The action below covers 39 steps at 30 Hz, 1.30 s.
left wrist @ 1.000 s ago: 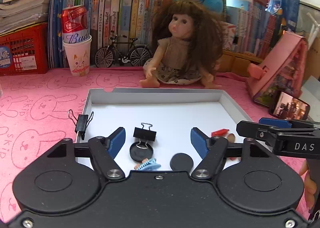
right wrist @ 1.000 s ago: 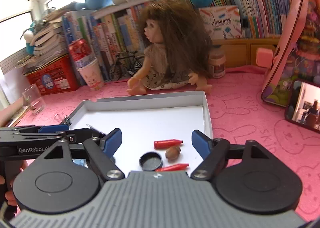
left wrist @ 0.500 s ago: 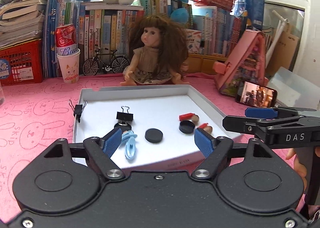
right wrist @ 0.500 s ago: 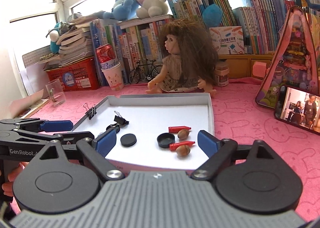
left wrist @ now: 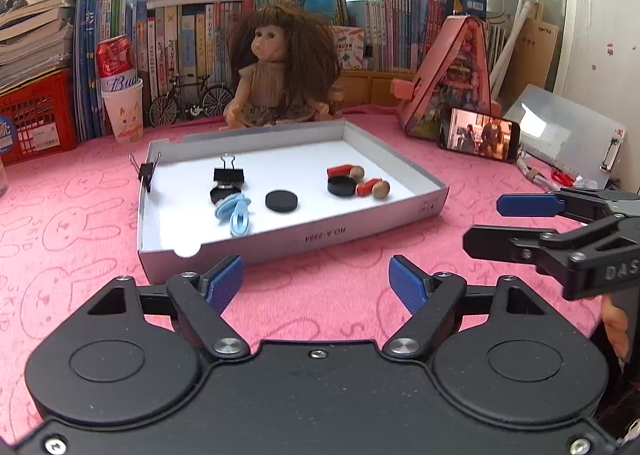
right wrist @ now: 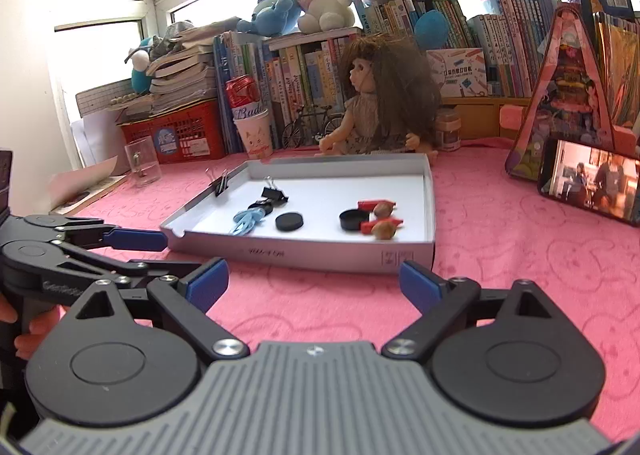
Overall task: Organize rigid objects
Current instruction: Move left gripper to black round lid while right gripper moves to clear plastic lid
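A shallow white box tray (left wrist: 300, 233) (right wrist: 320, 255) sits on the pink cloth. In it lie a black binder clip (left wrist: 228, 175), a blue hair clip (left wrist: 236, 213), a black disc (left wrist: 281, 200), a black cap (left wrist: 341, 186), red pieces (left wrist: 366, 187) and brown nuts (left wrist: 381, 189). Another binder clip (left wrist: 146, 173) grips the tray's left rim. My left gripper (left wrist: 316, 281) is open and empty, in front of the tray. My right gripper (right wrist: 314, 281) is open and empty, also short of the tray's front wall.
A doll (left wrist: 280, 67), a toy bicycle (left wrist: 188, 101), a paper cup with a red can (left wrist: 122, 103), books and a red crate (left wrist: 36, 111) line the back. A pink toy house (left wrist: 452, 75) and a phone (left wrist: 478, 135) stand right. A glass (right wrist: 142, 161) stands left.
Both grippers have pulled back and up from over the tray to in front of it, staying open and empty. The tray's contents have not moved.
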{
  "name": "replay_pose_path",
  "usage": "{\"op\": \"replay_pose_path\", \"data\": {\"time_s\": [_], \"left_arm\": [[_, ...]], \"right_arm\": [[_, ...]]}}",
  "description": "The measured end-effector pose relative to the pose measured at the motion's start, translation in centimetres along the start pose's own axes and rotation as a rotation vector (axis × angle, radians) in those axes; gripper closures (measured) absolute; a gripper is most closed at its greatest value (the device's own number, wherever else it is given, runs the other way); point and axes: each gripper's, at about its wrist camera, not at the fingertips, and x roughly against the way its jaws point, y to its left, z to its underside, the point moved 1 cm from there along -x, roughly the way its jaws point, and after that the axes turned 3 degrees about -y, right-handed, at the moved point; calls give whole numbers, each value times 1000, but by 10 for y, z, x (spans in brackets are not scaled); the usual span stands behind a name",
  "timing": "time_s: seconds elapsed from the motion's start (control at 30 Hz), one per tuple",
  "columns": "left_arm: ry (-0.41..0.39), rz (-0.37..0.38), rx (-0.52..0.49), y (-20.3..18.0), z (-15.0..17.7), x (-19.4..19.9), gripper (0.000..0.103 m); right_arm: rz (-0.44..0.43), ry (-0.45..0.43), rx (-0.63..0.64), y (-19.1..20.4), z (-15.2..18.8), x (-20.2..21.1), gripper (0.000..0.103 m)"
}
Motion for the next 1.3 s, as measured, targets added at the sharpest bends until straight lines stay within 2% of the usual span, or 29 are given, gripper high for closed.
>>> {"op": "replay_pose_path", "data": {"time_s": [0.2,0.47,0.6,0.7,0.8,0.87,0.9,1.07,1.3], "left_arm": [[18,-16,4,1,9,0,25],[30,-20,34,5,16,-1,25],[30,-23,48,9,19,1,25],[33,-26,58,11,22,2,25],[34,-26,66,12,25,4,25],[34,-28,66,13,27,5,25],[33,-29,66,13,28,6,25],[23,-11,35,7,35,13,25],[9,50,-14,-14,46,21,25]], "right_arm": [[-54,14,20,13,18,17,1],[-168,83,64,37,41,23,1],[-188,99,111,50,50,24,3],[-192,115,130,55,52,20,13],[-193,144,144,59,54,15,34],[-196,169,150,60,56,13,65],[-200,177,146,60,56,12,70],[-172,164,120,52,56,17,70],[-10,119,86,32,52,19,70]]}}
